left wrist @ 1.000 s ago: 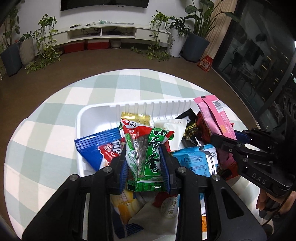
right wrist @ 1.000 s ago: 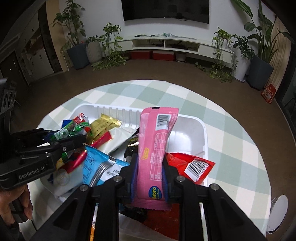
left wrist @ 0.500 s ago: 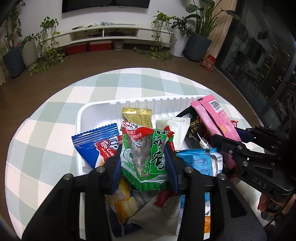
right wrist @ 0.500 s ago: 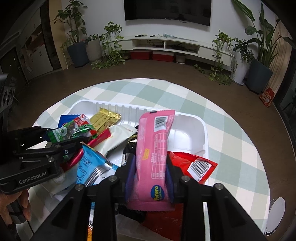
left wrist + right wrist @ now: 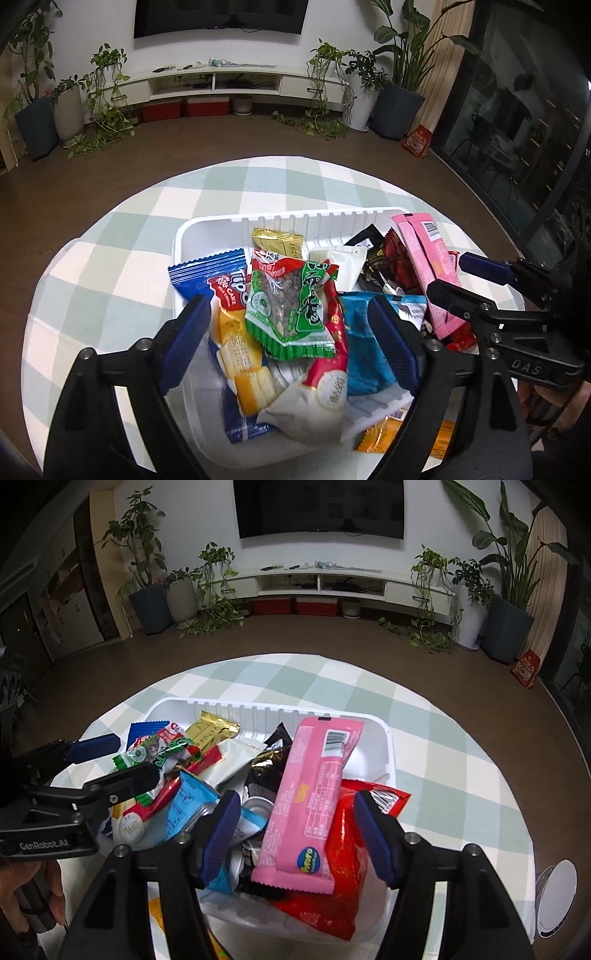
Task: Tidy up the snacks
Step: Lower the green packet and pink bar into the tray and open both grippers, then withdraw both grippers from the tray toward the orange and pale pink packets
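While both sets of tongs hung spread wide and gripped nothing, the left tongs (image 5: 291,328) flanked a green packet (image 5: 291,299) and the right tongs (image 5: 295,830) a pink bar (image 5: 310,801), both lying in the white tray (image 5: 384,738) on the checked table (image 5: 443,760), the bar at three o'clock of the packet.

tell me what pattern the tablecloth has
Pale green and white check tablecloth, clearest in the right wrist view.
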